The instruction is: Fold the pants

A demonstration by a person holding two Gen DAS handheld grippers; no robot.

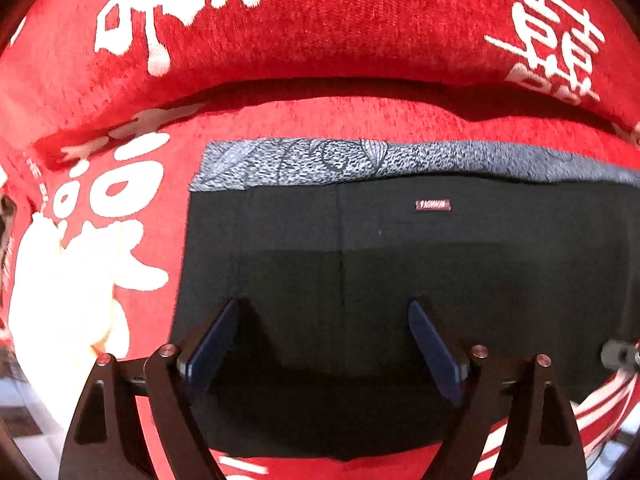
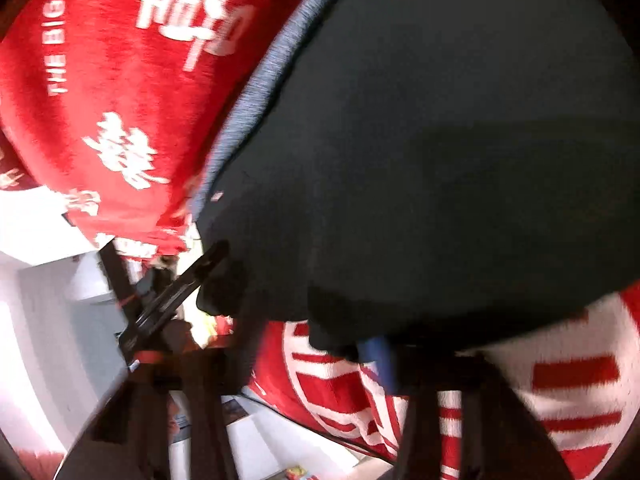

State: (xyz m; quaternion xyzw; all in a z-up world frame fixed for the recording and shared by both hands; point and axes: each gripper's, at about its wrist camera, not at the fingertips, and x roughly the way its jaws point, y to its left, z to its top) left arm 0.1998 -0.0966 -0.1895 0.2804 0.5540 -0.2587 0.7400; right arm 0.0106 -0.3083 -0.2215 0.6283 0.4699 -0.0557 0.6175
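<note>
The black pants [image 1: 400,264] lie folded flat on a red cover with white lettering [image 1: 320,40], which drapes what looks like a sofa seat and its back cushion; a grey patterned waistband [image 1: 340,158] runs along the far edge of the pants, and a small reddish label [image 1: 433,205] sits just below it. The left tongs [image 1: 324,344] point steeply down over the near part of the pants, their two blue-padded fingers [image 1: 212,344] spread wide with only flat black cloth showing between them — they grip nothing. At the right edge of the left wrist view a small grey piece of the other tool [image 1: 618,354] shows just at the side of the pants. The right tongs [image 2: 376,360] come in at a slant, lower and tilted, at the near edge of the pants [image 2: 440,160]; the picture is blurred, but the black fabric bunches over a blue pad [image 2: 380,360] and the fingers are pressed together on that edge — pinching the pants. The left tongs [image 2: 176,292] are seen from the side in the right wrist view, standing at the pants' far corner above the white floor [image 2: 48,280].
</note>
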